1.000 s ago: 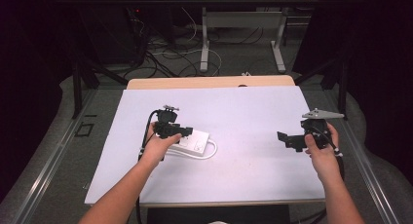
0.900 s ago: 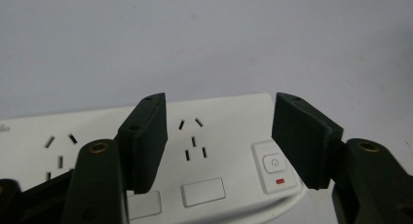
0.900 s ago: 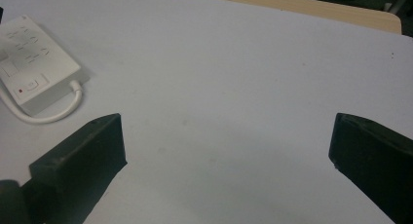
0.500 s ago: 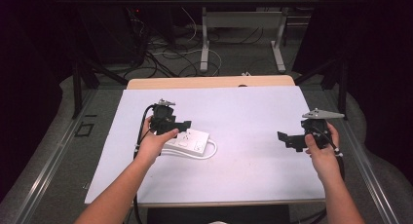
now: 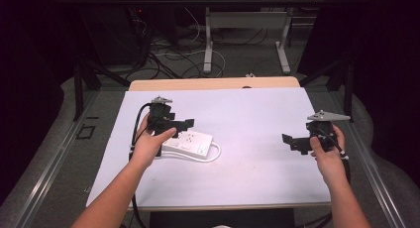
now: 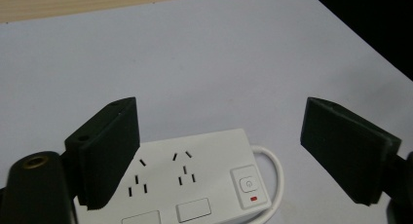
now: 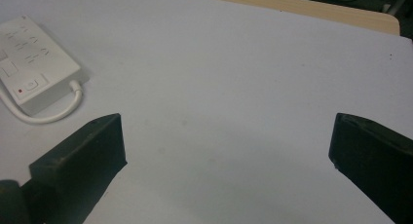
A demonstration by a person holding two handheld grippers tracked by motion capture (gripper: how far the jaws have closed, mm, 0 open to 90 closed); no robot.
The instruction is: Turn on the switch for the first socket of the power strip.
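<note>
- The power strip [image 5: 188, 144] lay flat on the white table [image 5: 257, 114], towards its left side, sockets up, with its white cord [image 5: 210, 156] looping round the near end. It looked set down rather than dropped: square on the surface, nothing propping it.
- The left gripper [image 5: 184, 125] hung just above the strip, and its jaws had just been opening. In the left gripper view they stood wide apart, with nothing pressed between them and the strip [image 6: 187, 185] below and between them. I took that for a release, the jaws spread so the strip could stay where it was.
- The switch [image 6: 248, 185] with its red mark sat at the cord end, clear of the jaws.
- The right gripper [image 5: 292, 141] waited well off at the table's right edge, jaws apart and empty over bare table. From its own view the strip [image 7: 36, 61] lay far off to one side, so I judged that hand to be idle, kept out of the left one's way.
</note>
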